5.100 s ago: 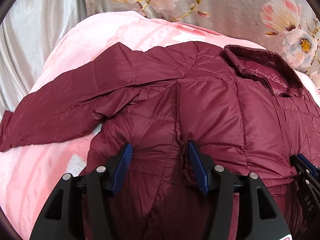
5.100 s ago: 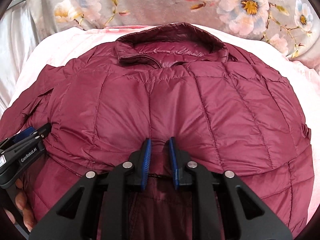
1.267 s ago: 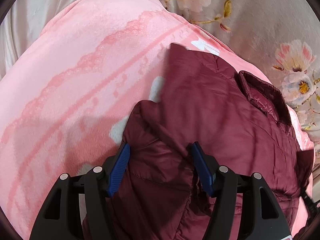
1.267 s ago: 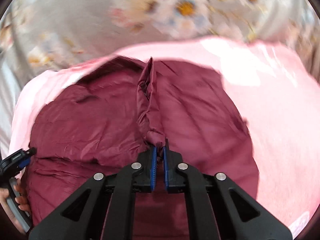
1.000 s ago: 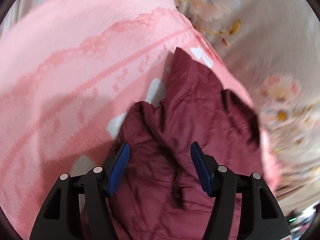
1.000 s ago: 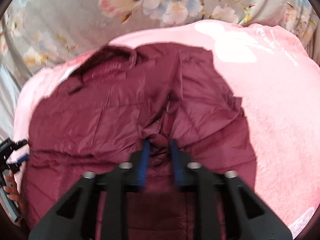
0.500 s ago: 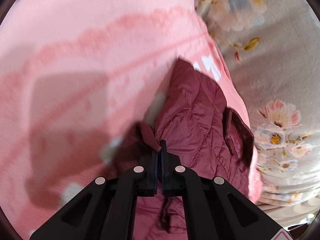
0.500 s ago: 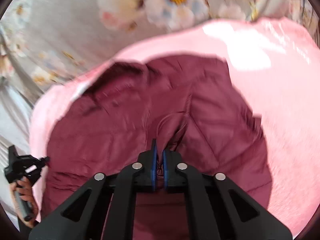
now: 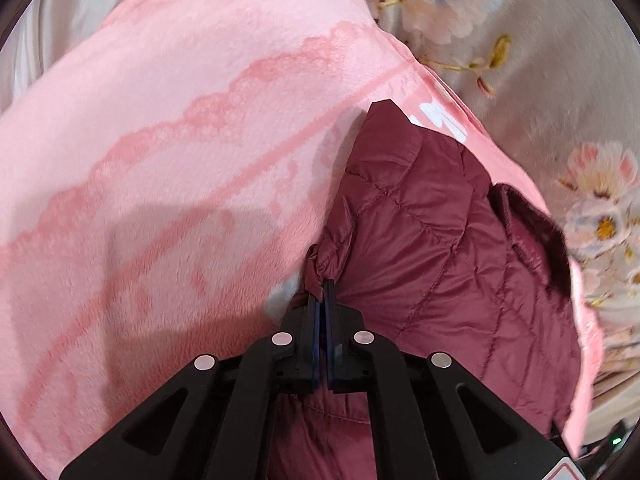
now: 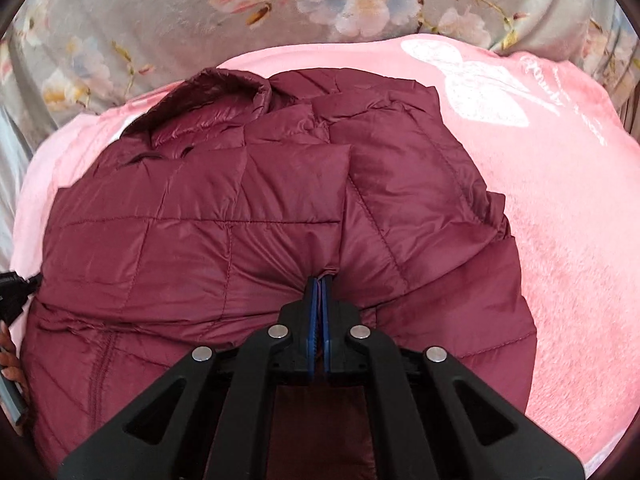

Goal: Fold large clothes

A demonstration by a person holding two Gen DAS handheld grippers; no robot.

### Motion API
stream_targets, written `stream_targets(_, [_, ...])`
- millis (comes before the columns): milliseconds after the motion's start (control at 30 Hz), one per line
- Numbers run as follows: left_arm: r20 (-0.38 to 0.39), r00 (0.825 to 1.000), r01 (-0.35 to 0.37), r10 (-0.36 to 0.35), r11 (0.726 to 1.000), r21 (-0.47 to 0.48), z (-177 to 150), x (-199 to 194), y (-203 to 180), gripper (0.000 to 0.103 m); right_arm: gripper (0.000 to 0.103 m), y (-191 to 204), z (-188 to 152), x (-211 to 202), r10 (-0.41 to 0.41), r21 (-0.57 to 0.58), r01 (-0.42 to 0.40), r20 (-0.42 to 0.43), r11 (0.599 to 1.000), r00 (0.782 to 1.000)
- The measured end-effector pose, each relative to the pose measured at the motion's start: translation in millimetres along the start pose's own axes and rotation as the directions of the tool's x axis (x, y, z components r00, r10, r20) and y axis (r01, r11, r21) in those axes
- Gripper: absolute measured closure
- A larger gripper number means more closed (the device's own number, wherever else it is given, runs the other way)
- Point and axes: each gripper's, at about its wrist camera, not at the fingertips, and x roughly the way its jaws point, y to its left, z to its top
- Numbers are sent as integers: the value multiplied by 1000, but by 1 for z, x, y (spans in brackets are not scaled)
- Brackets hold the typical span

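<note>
A maroon quilted puffer jacket [image 10: 248, 216] lies on a pink blanket [image 10: 568, 240], collar [image 10: 208, 100] at the far left, both sleeves folded in over the body. My right gripper [image 10: 319, 282] is shut on a fold of the jacket near its middle. In the left wrist view the jacket [image 9: 440, 248] fills the right half. My left gripper [image 9: 322, 286] is shut on a bunched cuff at the jacket's left edge. The left gripper's tip also shows at the left edge of the right wrist view [image 10: 14, 288].
The pink blanket [image 9: 160, 160] spreads wide to the left of the jacket. A grey floral sheet [image 10: 320, 4] lies beyond the blanket's far edge and also shows in the left wrist view [image 9: 540, 60].
Both sleeves have been folded in over the body. My left gripper closed on the jacket's cuff. My right gripper briefly opened, then shut on the jacket again.
</note>
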Motion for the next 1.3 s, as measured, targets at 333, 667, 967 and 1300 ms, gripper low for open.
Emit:
stream_targets(333, [173, 963, -247, 204, 928, 280, -13, -64, -50, 77, 96, 3, 25, -57, -5, -26, 7, 99, 1000, 995])
stream_targets(667, [27, 998, -69, 64, 892, 447, -31, -19, -169, 48, 96, 74, 38, 8, 120, -138, -121, -19, 983, 993])
stream_targets(967, [53, 994, -114, 100, 867, 485, -73, 17, -160, 46, 97, 71, -3, 19, 107, -137, -106, 1, 985, 994])
stream_targets(1300, [115, 985, -172, 132, 843, 510, -82, 18, -164, 45, 97, 79, -6, 19, 55, -180, -49, 25, 983, 998])
